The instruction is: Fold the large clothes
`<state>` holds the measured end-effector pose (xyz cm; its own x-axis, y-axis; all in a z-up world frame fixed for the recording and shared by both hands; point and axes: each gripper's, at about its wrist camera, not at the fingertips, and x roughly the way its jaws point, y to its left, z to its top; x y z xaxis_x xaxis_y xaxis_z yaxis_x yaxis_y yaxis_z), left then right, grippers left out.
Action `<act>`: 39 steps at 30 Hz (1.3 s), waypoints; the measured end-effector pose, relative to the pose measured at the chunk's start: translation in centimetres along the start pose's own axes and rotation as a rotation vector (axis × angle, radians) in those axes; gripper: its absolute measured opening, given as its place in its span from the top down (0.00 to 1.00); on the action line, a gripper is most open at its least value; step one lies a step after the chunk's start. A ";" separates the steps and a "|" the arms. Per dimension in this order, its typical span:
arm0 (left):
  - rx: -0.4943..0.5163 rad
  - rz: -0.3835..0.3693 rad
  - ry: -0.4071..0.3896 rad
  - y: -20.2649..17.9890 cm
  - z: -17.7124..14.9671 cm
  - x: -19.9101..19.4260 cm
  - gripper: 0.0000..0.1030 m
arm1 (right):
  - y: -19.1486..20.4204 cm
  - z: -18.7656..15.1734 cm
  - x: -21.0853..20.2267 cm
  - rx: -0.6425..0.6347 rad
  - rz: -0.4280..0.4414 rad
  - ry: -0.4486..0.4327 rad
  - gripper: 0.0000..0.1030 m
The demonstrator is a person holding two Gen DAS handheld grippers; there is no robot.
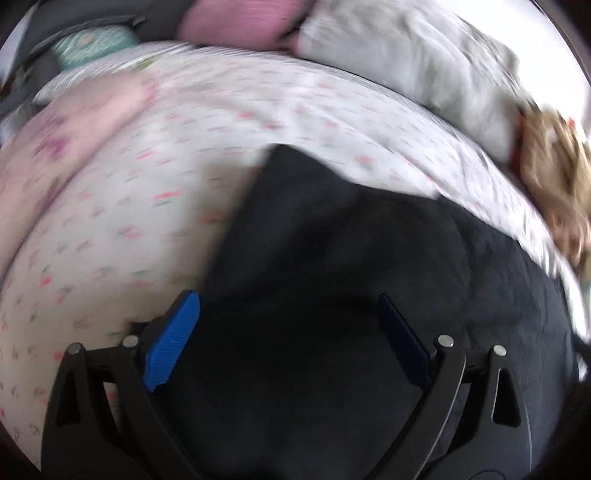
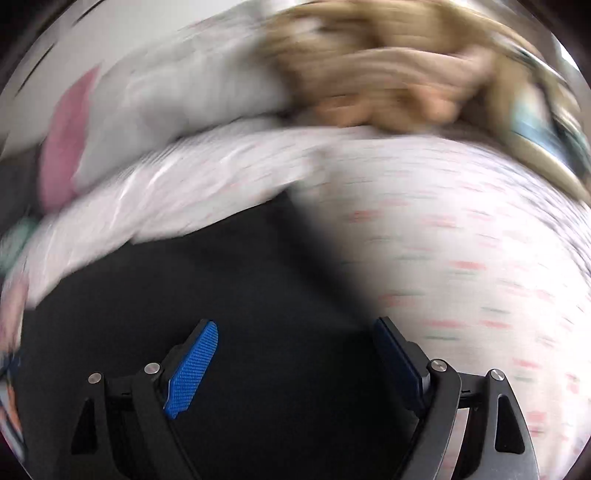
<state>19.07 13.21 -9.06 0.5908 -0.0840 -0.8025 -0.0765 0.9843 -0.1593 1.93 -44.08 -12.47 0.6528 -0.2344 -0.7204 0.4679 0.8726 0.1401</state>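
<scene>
A large black garment [image 1: 351, 251] lies flat on a bed with a white flower-print sheet [image 1: 129, 206]. In the left wrist view its far left corner points away from me. My left gripper [image 1: 288, 306] hangs over the garment's left edge, jaws wide apart, blue pads [image 1: 173, 339] holding nothing. In the right wrist view the same black garment [image 2: 207, 280] fills the lower left. My right gripper [image 2: 295, 332] is over its right edge, jaws wide apart and empty. Both views are motion-blurred.
Grey pillows [image 1: 406, 48] and a pink pillow [image 1: 236, 18] lie at the head of the bed. A tan plush toy [image 1: 554, 184] sits at the right; it also shows in the right wrist view [image 2: 388, 66]. A pale pink cloth [image 1: 74, 125] lies at left.
</scene>
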 end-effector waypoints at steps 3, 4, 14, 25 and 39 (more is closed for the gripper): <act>-0.097 -0.037 0.021 2.4 0.4 -1.6 0.06 | -1.8 0.4 -2.7 0.015 -0.050 -0.016 0.19; -0.080 -0.049 -0.002 2.1 0.5 -2.8 0.07 | -1.2 0.4 -4.0 -0.020 -0.036 -0.040 0.19; 0.288 -0.215 0.204 -5.1 -6.3 -4.6 0.06 | 5.2 -5.2 -4.1 -0.268 0.166 0.202 0.18; -0.088 -0.179 0.224 1.5 -4.2 -10.8 0.06 | 2.1 -4.7 -9.7 -0.057 0.206 0.179 0.18; -0.327 0.007 0.209 4.1 -11.8 -12.9 0.05 | 10.3 -6.2 -12.2 -0.268 0.330 0.144 0.17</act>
<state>1.63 16.48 -6.18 0.4151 -0.1405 -0.8988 -0.3518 0.8864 -0.3010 -4.85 -29.57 -6.44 0.6430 0.1208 -0.7563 0.0654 0.9752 0.2113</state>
